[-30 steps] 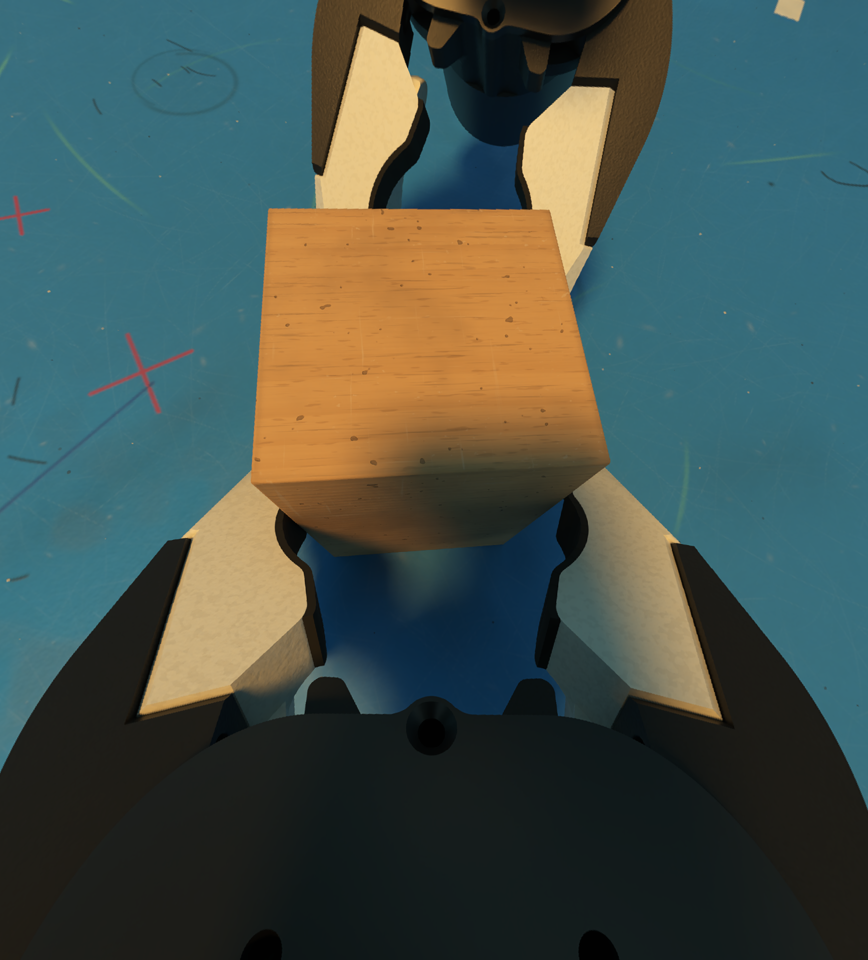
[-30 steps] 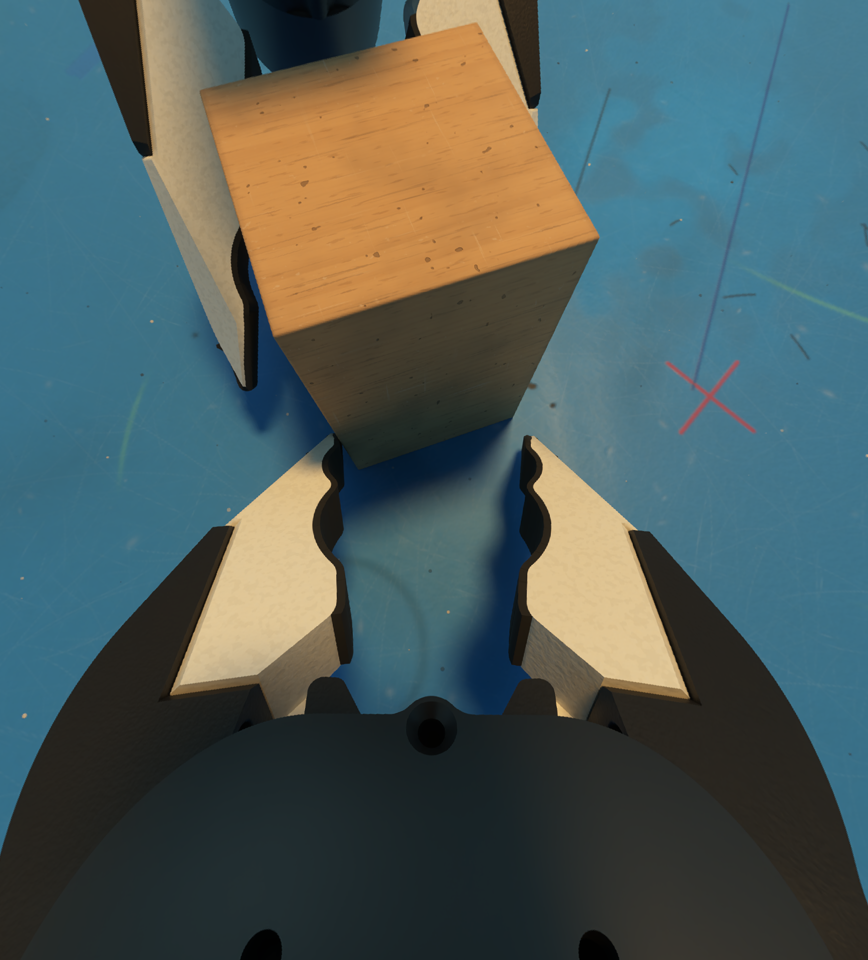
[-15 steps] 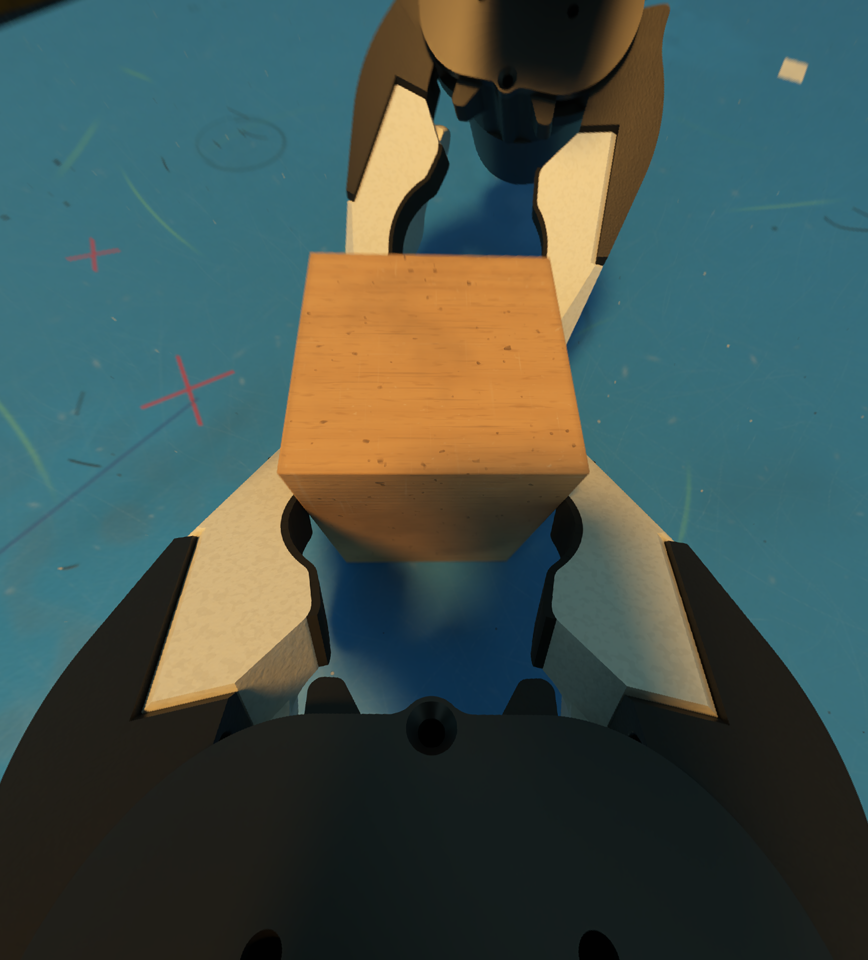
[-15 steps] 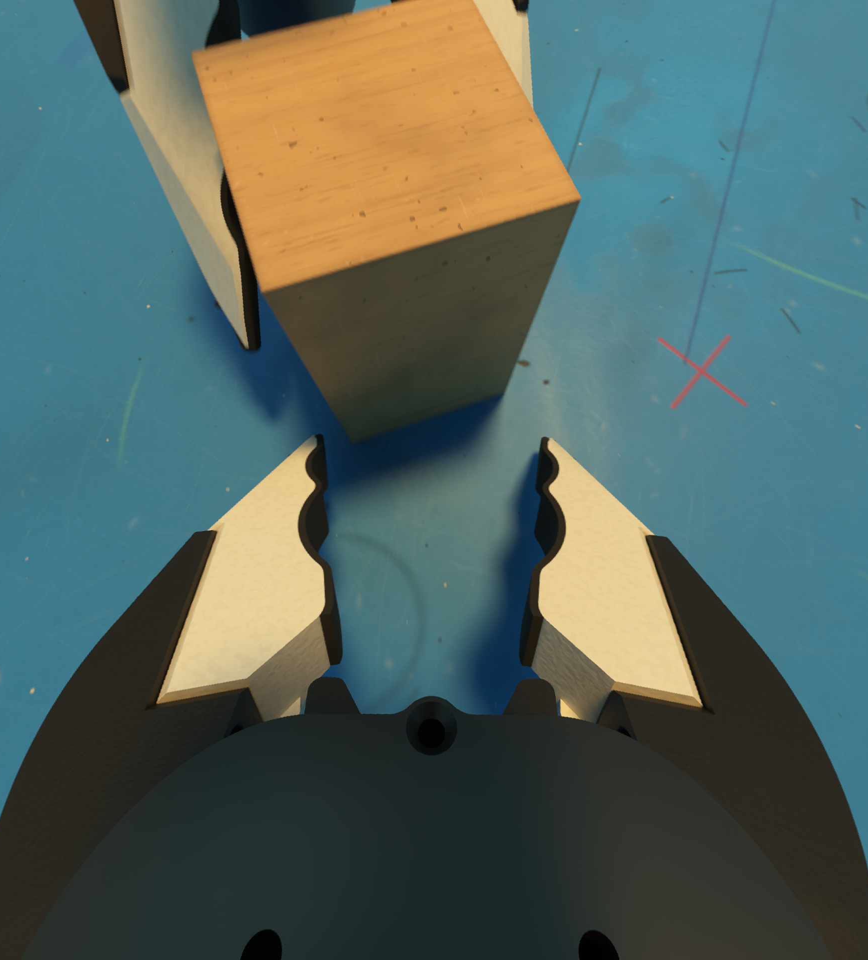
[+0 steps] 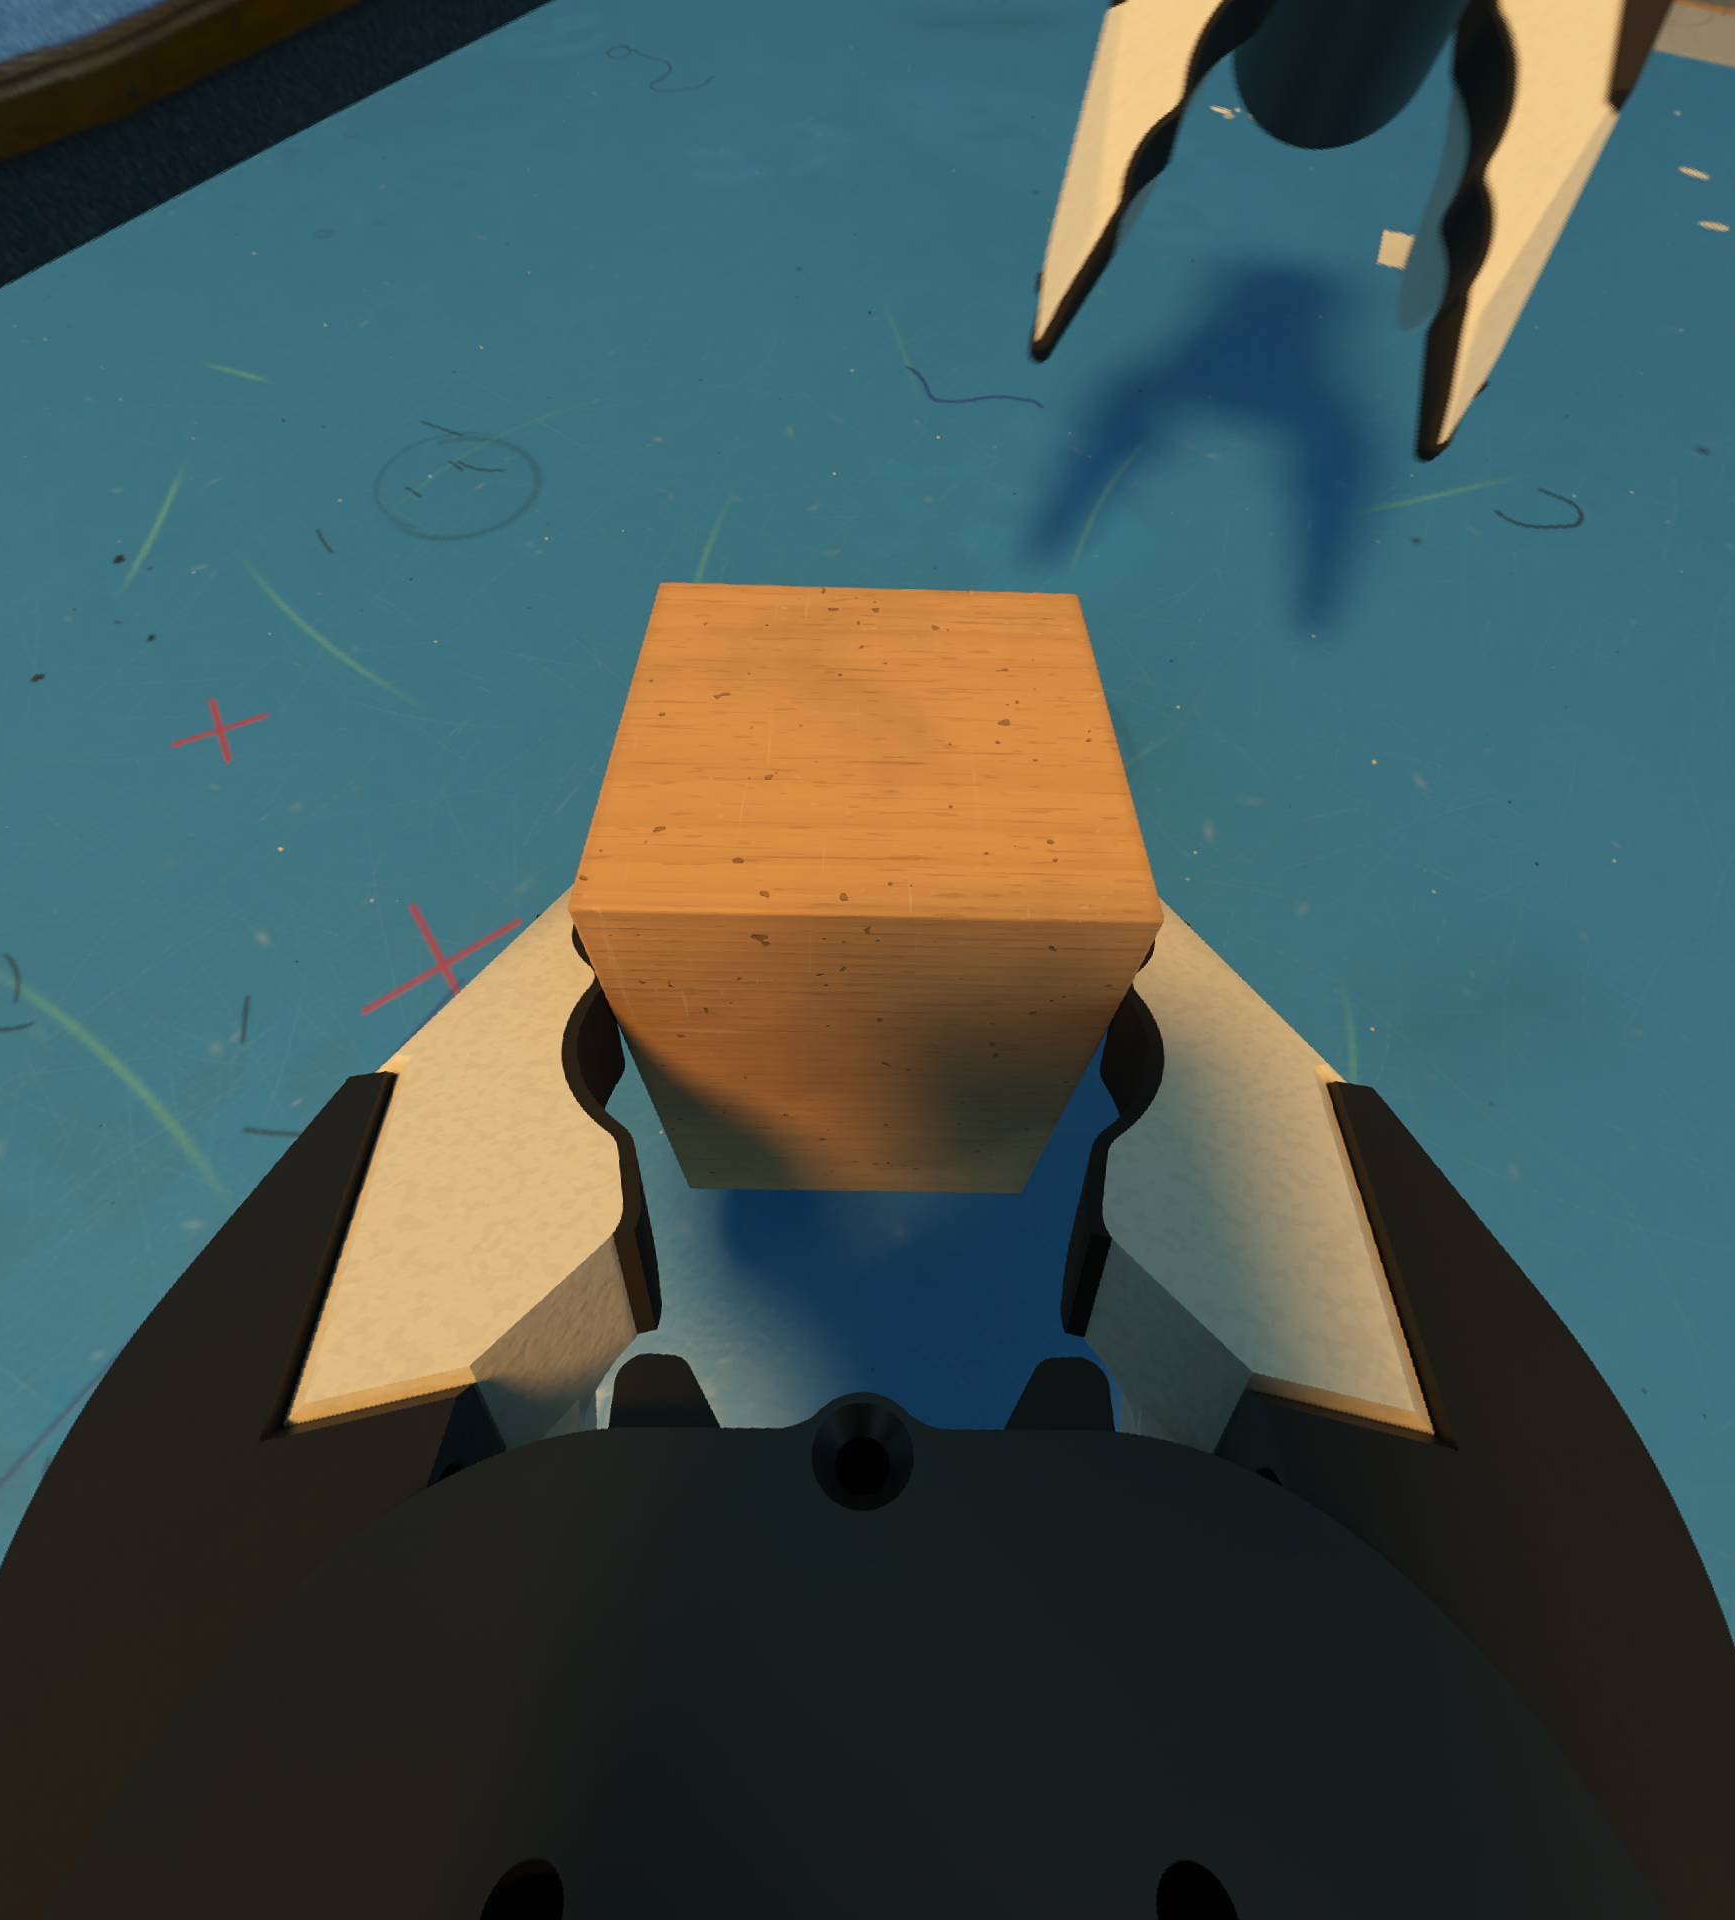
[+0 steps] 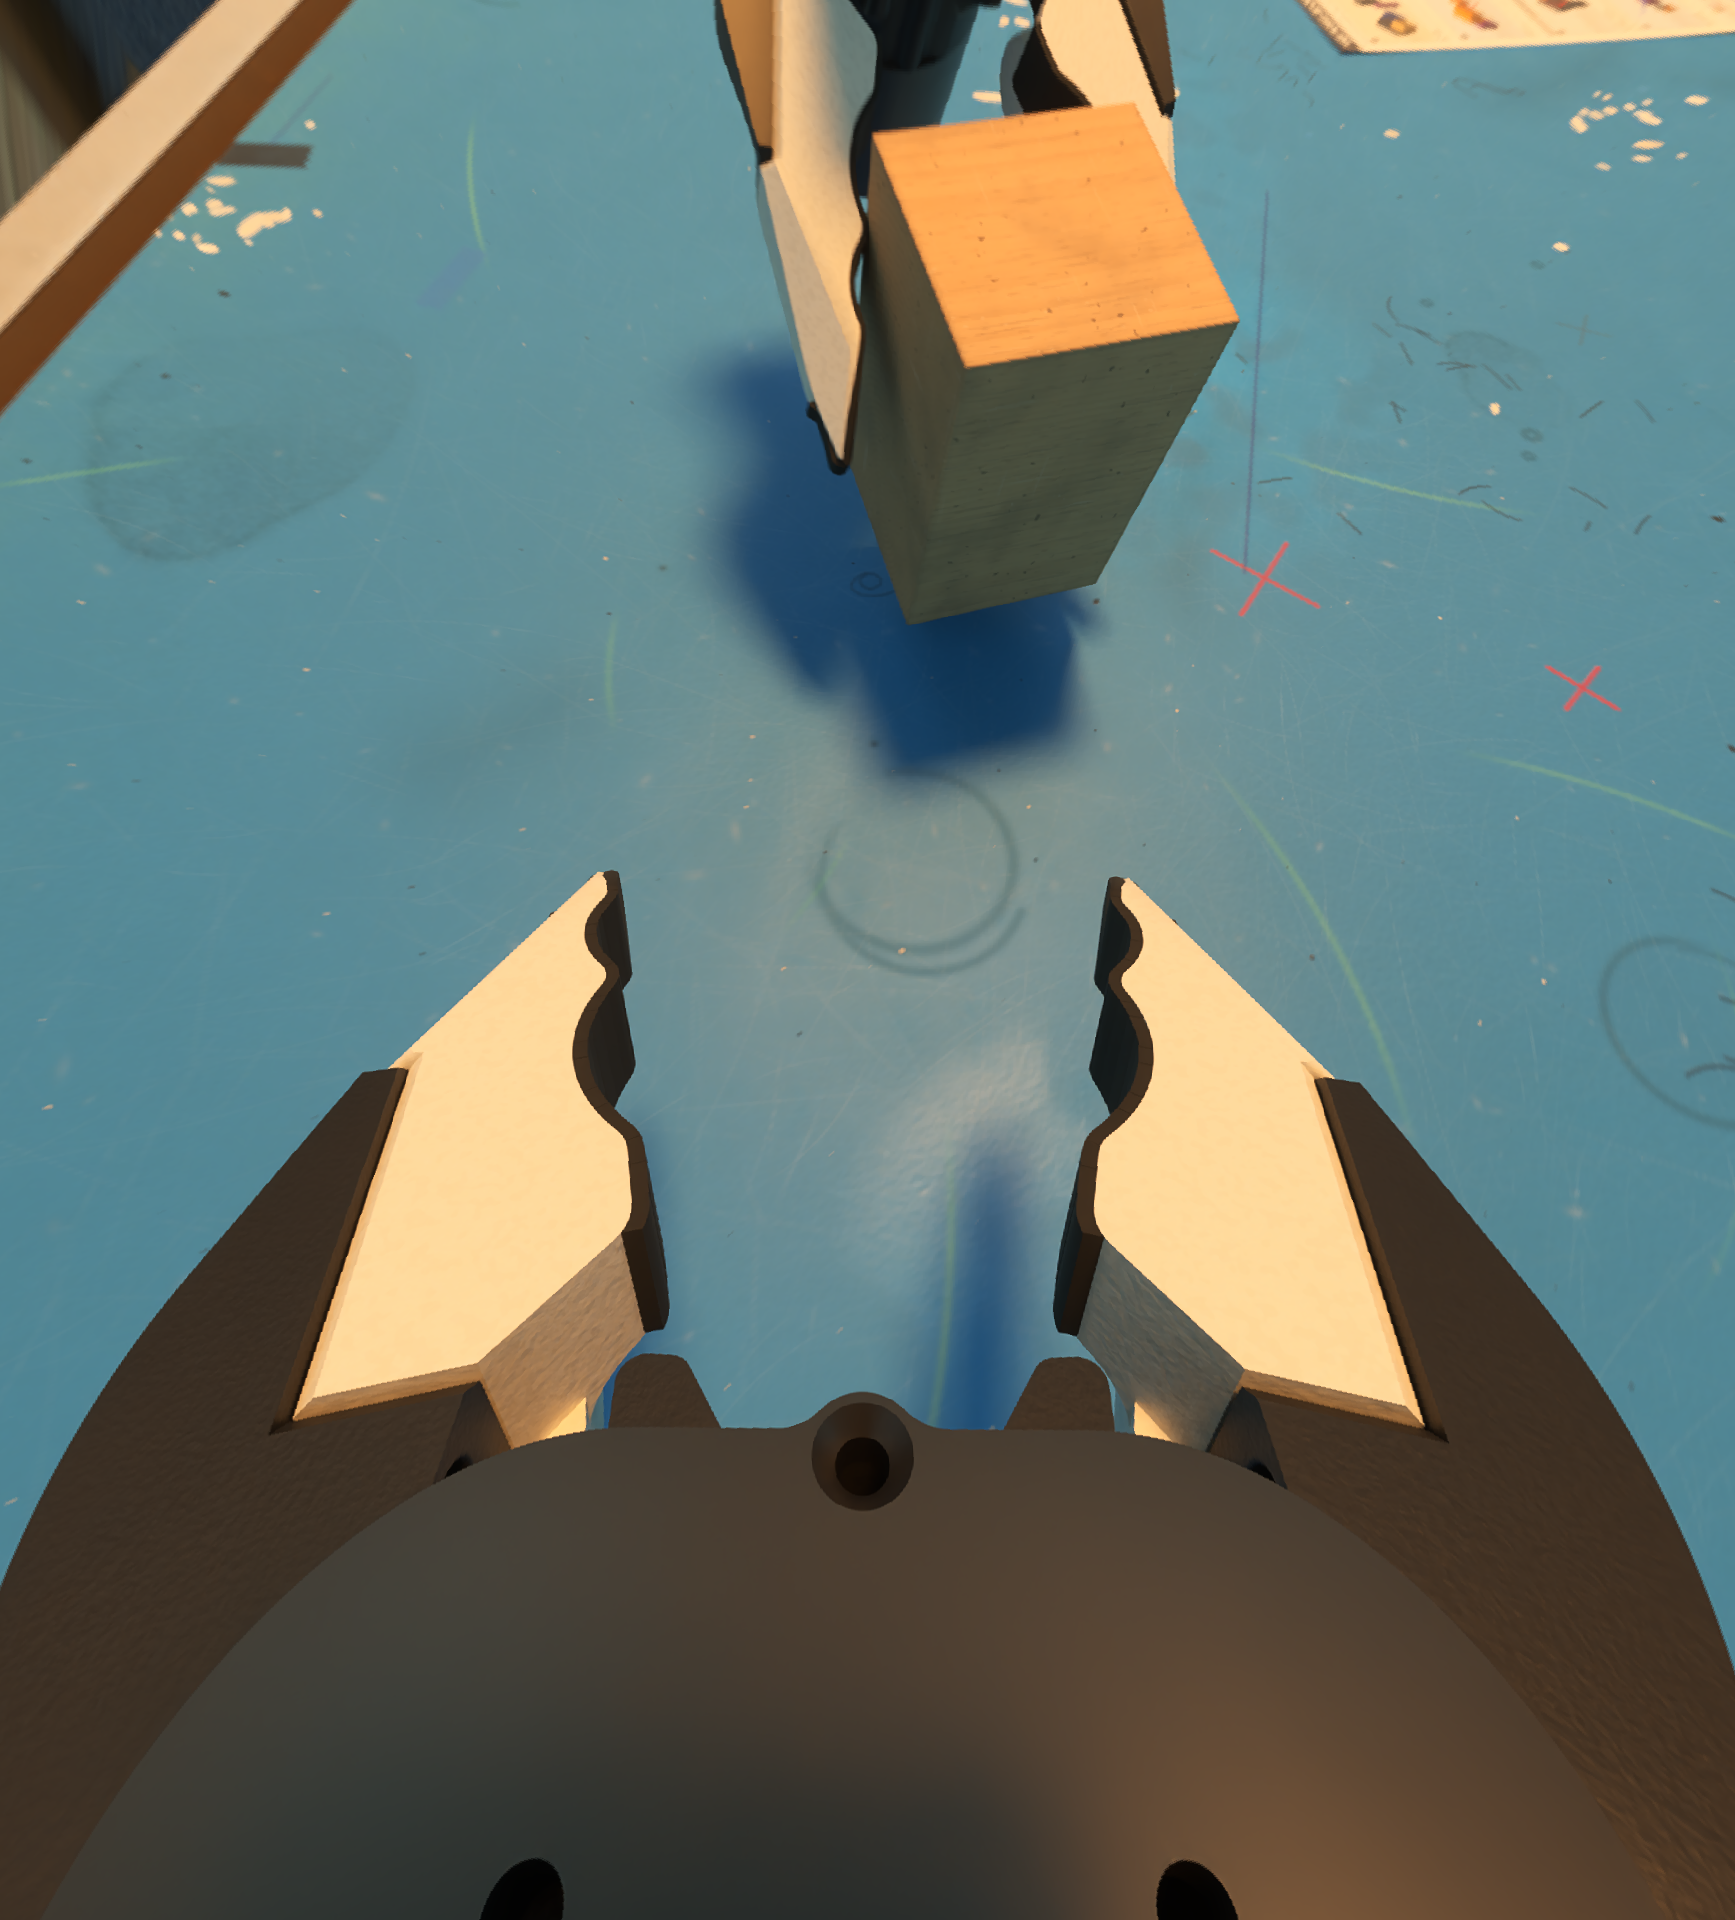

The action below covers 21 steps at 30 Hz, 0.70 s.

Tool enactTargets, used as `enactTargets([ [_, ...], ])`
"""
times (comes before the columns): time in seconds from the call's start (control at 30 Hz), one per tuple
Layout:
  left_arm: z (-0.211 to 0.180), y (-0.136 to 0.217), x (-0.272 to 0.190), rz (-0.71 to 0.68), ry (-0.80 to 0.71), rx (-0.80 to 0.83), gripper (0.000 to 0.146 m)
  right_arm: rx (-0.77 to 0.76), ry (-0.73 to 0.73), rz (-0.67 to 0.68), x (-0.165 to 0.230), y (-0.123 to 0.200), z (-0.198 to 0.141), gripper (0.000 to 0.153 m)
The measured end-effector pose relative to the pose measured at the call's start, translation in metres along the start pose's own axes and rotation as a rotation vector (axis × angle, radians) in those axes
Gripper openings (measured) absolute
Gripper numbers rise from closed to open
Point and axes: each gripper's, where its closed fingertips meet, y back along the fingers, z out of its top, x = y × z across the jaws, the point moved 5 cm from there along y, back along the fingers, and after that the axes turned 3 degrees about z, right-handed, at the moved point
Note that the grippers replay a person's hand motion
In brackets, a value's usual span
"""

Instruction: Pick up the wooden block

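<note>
The wooden block (image 5: 863,790) is a tall light-brown block, held upright between the pads of my left gripper (image 5: 865,909), which is shut on its two sides. In the right wrist view the block (image 6: 1039,343) hangs above the blue table, with its shadow on the surface below and in front of it. One left finger (image 6: 811,291) shows beside it; the other is mostly hidden behind the block. My right gripper (image 6: 861,881) is open and empty, well back from the block. It also shows in the left wrist view (image 5: 1235,395), up in the air at the far right.
The blue table top (image 6: 323,727) is scratched, with red crosses (image 6: 1263,579) and pen circles. Its wood-trimmed edge (image 6: 63,260) runs along the left in the right wrist view and also shows in the left wrist view (image 5: 115,94). A printed sheet (image 6: 1528,21) lies far right.
The left gripper has risen with the block, which now hangs off the table. The right gripper has drawn back from the block and risen, with its jaws spread a little wider.
</note>
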Motion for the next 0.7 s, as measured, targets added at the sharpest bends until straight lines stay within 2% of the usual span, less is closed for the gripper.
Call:
enactTargets([
  [0.27,-0.002,-0.002,-0.004,0.11,0.014,-0.047,0.095,-0.146,-0.045,-0.016,0.024,0.029,0.004,0.087],
  [0.5,-0.004,-0.003,-0.013,0.283,-0.011,-0.038,0.095,-0.173,-0.053,-0.018,0.028,0.028,0.005,0.087],
  [0.7,-0.004,-0.007,-0.02,0.38,-0.041,0.033,0.095,-0.193,-0.066,-0.01,0.029,0.026,0.002,0.086],
])
